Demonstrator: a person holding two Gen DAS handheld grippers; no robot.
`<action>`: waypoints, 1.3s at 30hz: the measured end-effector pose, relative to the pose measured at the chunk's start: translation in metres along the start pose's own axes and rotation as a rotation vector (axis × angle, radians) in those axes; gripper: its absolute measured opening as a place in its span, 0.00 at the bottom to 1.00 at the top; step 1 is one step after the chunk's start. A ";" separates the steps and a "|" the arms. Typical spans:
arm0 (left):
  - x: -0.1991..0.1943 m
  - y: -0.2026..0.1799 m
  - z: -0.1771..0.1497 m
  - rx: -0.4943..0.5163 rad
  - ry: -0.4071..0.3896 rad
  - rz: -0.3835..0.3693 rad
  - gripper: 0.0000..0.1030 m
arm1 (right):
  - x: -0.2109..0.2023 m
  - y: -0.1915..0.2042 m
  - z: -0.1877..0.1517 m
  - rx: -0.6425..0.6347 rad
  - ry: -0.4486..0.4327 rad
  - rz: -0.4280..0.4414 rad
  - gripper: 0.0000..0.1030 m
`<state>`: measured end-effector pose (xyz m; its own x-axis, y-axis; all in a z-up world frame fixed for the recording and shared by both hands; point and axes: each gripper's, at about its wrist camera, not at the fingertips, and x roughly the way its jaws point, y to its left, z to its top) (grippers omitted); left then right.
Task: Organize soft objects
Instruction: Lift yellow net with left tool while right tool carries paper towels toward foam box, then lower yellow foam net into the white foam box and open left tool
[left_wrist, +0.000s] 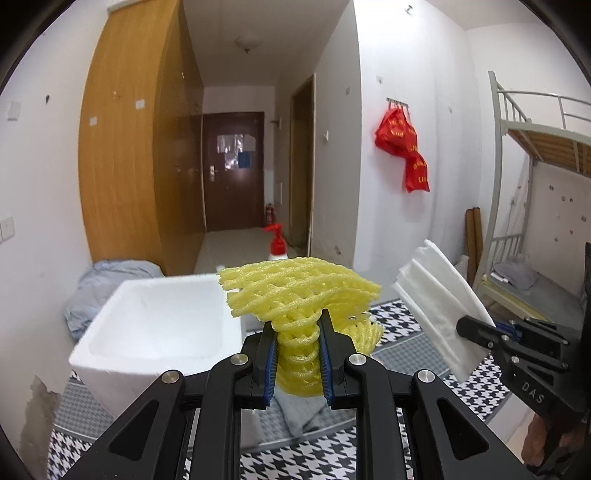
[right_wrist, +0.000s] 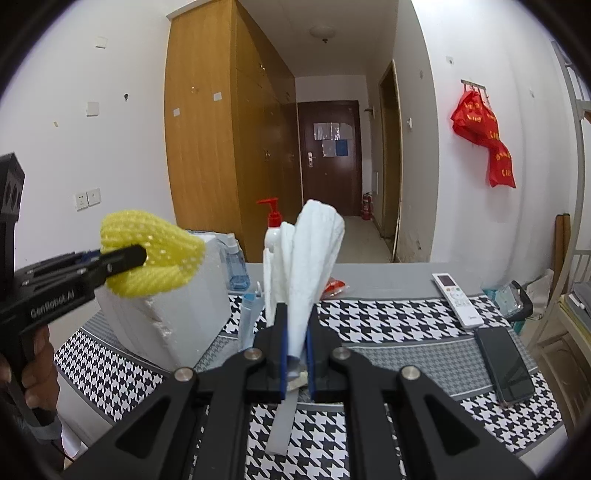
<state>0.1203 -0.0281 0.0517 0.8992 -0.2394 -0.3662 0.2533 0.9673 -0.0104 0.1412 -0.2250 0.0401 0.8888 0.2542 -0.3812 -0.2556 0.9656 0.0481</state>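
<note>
Your left gripper (left_wrist: 297, 354) reads "GenRobot.AI" along its body in the right wrist view, and your right gripper (right_wrist: 295, 349) shows "DAS" in the left wrist view. Your left gripper is clamped on the yellow foam net (left_wrist: 301, 295), held off the counter (right_wrist: 406, 280) with the white foam box (left_wrist: 155, 325) at its 10 o'clock. Your right gripper, tilted slightly downward, is closed tight on the white foam sheet (right_wrist: 314, 251), which stands up above the counter toward 12 o'clock.
</note>
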 end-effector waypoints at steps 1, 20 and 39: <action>0.001 0.000 0.002 -0.001 -0.001 -0.002 0.20 | 0.000 0.001 0.001 0.000 -0.004 0.001 0.11; -0.004 0.016 0.019 -0.012 -0.042 0.078 0.20 | 0.005 0.016 0.022 -0.021 -0.054 0.050 0.11; -0.012 0.070 0.022 -0.067 -0.043 0.210 0.20 | 0.027 0.063 0.038 -0.086 -0.063 0.169 0.11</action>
<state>0.1348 0.0410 0.0761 0.9444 -0.0338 -0.3271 0.0359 0.9994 0.0002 0.1638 -0.1547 0.0678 0.8518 0.4181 -0.3157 -0.4324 0.9013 0.0268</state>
